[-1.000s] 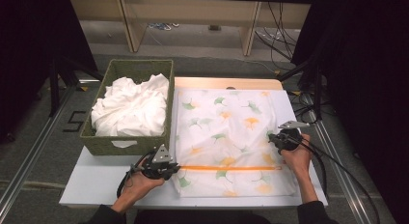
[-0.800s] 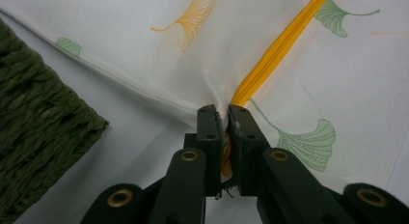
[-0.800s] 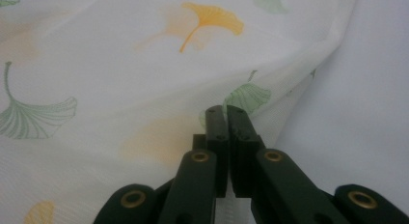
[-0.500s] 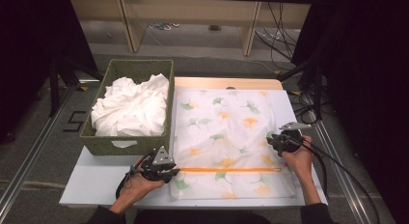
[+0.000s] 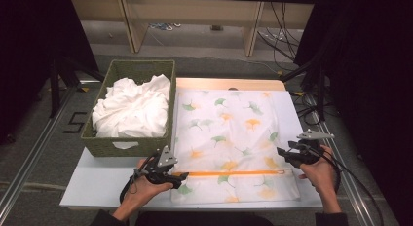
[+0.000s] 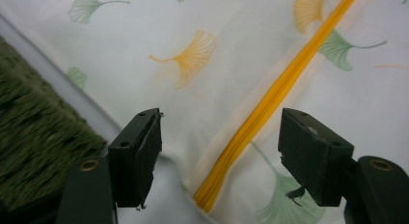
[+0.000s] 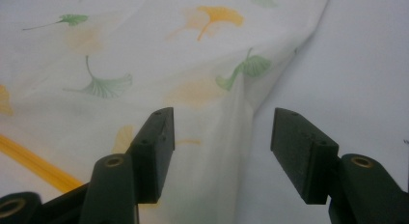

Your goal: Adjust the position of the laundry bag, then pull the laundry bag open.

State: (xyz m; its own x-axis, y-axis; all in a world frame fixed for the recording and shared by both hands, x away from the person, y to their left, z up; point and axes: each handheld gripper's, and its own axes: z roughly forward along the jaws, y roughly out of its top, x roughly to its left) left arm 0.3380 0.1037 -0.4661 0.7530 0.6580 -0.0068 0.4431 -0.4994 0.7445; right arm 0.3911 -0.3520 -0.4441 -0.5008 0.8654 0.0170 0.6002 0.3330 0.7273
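The left gripper [image 5: 171,176] has just been opening; its jaws stand wide over the near-left end of the leaf-print cover [image 5: 229,138], the orange zipper [image 6: 270,103] running between them, unpinched. The right gripper [image 5: 286,153], likewise just opened, straddles the cover's right edge, holding nothing.

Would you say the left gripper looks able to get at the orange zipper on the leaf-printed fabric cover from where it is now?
Probably yes: the left gripper has open jaws straddling the orange zipper end, with nothing between.
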